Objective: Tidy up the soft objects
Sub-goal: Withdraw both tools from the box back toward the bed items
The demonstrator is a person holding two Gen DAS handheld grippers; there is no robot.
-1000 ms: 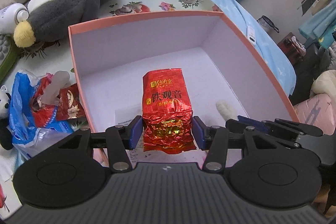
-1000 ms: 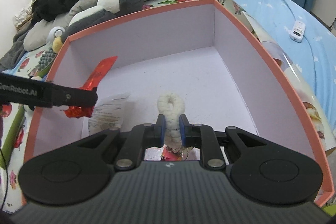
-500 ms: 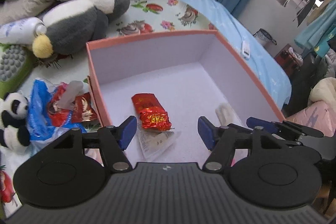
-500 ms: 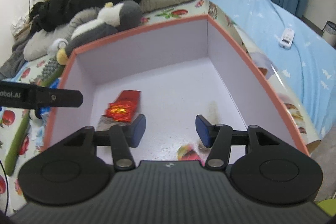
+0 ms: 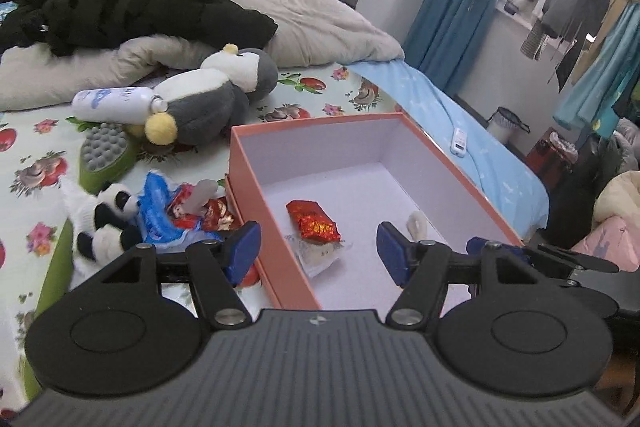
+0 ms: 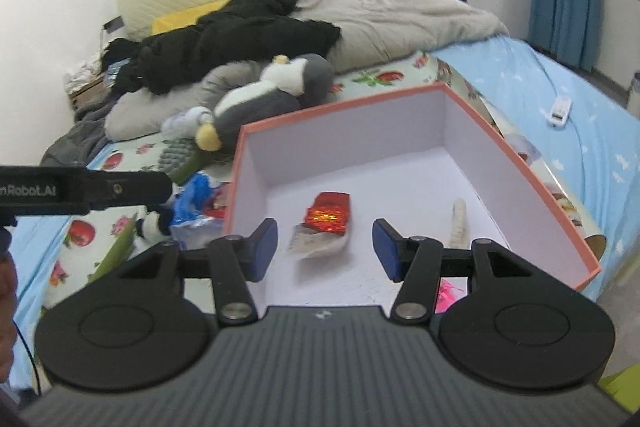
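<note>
Both grippers hang above the pink box (image 5: 256, 183) with nothing in them. The left gripper (image 5: 316, 247) is spread wide, the right gripper (image 6: 325, 247) has its jaws apart too. The red foil packet (image 6: 329, 213) and white plush piece (image 6: 458, 223) lie on the box floor.

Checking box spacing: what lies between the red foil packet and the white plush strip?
Only bare box floor between red foil packet and white plush strip, in the right wrist view.
</note>
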